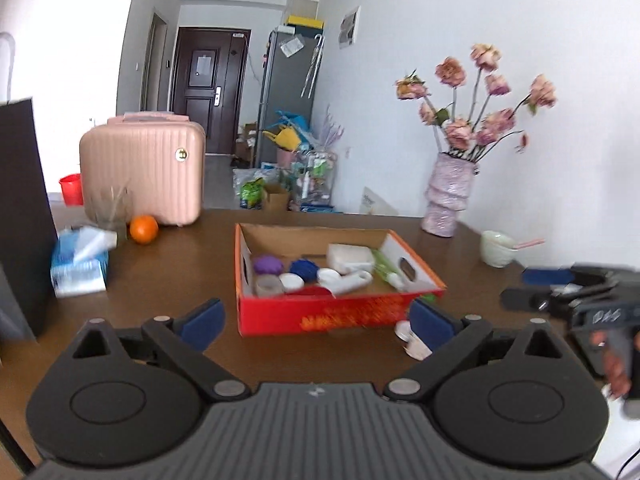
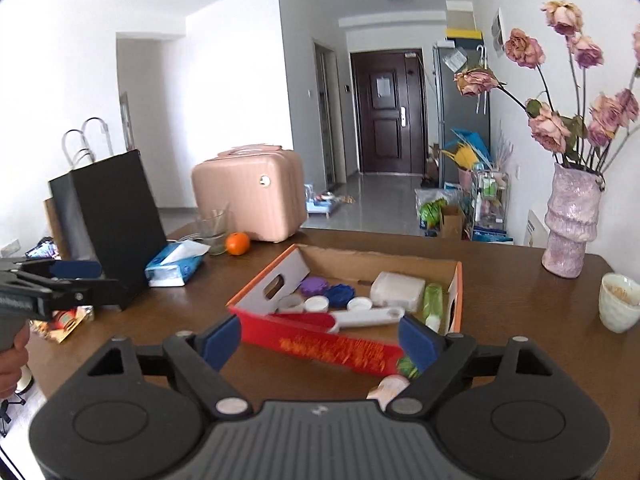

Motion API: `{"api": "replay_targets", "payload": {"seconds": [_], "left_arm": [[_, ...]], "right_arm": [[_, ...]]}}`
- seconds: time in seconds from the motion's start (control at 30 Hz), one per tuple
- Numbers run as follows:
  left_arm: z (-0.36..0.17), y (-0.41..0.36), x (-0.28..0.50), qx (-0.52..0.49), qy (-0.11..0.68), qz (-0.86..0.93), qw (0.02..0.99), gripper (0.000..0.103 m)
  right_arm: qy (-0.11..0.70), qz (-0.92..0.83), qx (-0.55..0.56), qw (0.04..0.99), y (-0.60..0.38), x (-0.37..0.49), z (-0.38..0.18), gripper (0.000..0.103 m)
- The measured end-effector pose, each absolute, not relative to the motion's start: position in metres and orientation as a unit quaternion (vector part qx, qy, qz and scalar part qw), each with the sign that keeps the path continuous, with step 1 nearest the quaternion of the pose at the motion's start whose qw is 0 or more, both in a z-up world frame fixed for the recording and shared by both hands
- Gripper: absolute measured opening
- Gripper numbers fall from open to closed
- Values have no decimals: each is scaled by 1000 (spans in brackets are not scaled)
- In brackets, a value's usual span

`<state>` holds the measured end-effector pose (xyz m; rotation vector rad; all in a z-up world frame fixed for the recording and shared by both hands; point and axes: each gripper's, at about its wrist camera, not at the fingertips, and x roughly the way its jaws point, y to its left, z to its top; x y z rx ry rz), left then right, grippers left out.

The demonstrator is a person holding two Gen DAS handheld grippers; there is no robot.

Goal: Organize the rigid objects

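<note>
While both grippers hover wide open over the brown table point(image 1: 200, 248), the red cardboard box point(image 1: 340, 314) serves as the landmark for everything else. Far to its left stands a black paper bag point(image 2: 112, 220), and nearer the box lies a blue tissue pack point(image 1: 80, 268). Behind that, a clear glass point(image 2: 214, 232) sits just beside an orange point(image 1: 144, 229), with a pink suitcase point(image 1: 144, 168) at the table's far edge, left of and behind the box.

The left gripper point(image 1: 316, 322) hangs in front of the box's near wall, its blue pads spread and holding nothing. Inside the box, going left to right: a purple round piece point(image 1: 267, 265), a blue round piece point(image 1: 304, 269), several white caps point(image 1: 291, 280), a white handled tool point(image 1: 354, 282) lying across something red, a white rectangular case point(image 1: 350, 258) toward the back, and a green bottle point(image 2: 433, 302) along the right wall.

The right gripper point(image 2: 320, 340) sits at the box's near right corner, fingers apart and empty. Just outside that corner lie a small green thing point(image 2: 407, 365) and a pale tube-like object point(image 2: 390, 388), too blurred to identify.

Right of and behind the box stands a lilac vase point(image 2: 568, 232) of dried roses, and a pale cup point(image 2: 618, 300) sits further right
</note>
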<state>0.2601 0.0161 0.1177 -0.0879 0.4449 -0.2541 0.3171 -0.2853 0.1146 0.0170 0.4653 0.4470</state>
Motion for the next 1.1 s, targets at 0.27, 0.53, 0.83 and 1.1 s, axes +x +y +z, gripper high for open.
{"api": "replay_targets", "payload": {"seconds": [0.27, 0.53, 0.83, 1.1], "left_arm": [[62, 18, 194, -16, 203, -112, 973, 103], [21, 9, 205, -41, 276, -120, 953, 103], [-1, -45, 270, -28, 306, -123, 944, 103], [-13, -127, 373, -87, 321, -164, 929, 103]], "right_arm": [[227, 200, 24, 953, -277, 241, 46, 86], [282, 173, 53, 942, -284, 225, -13, 85], [277, 121, 87, 949, -315, 253, -26, 85], [269, 66, 99, 956, -361, 287, -25, 84]]}}
